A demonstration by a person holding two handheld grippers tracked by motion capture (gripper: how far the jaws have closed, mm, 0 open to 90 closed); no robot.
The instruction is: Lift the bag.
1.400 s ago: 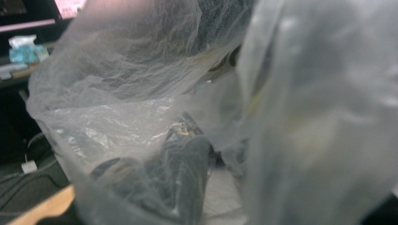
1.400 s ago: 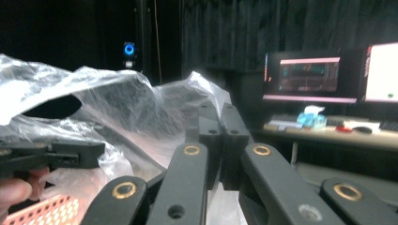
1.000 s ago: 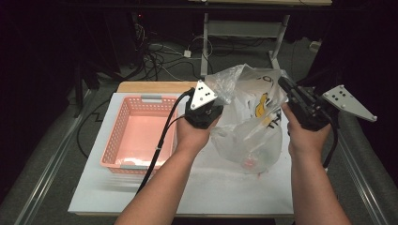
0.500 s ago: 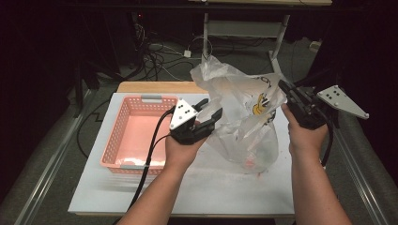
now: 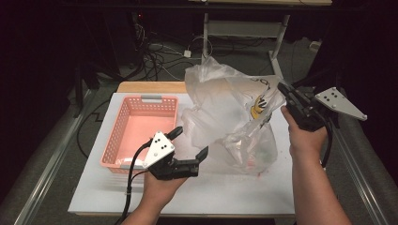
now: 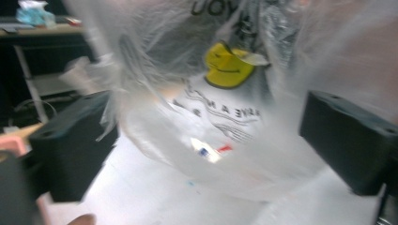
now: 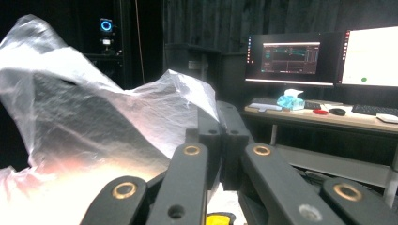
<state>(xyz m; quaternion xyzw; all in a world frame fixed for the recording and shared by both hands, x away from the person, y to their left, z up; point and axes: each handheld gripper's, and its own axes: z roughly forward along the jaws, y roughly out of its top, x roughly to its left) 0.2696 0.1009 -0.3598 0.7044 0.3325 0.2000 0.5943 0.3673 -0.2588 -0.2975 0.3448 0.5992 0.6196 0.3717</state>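
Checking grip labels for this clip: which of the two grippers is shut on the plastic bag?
The right gripper, its fingers pinched on the plastic bag's upper edge. The left gripper has just been opening, its fingers spread beside the bag's lower part.

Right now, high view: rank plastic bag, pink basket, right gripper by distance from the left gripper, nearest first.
From the left gripper:
1. Plastic bag, just ahead of its open fingers.
2. Pink basket, beside it on the left; nearly as close.
3. Right gripper, far right, shut on the bag's top.
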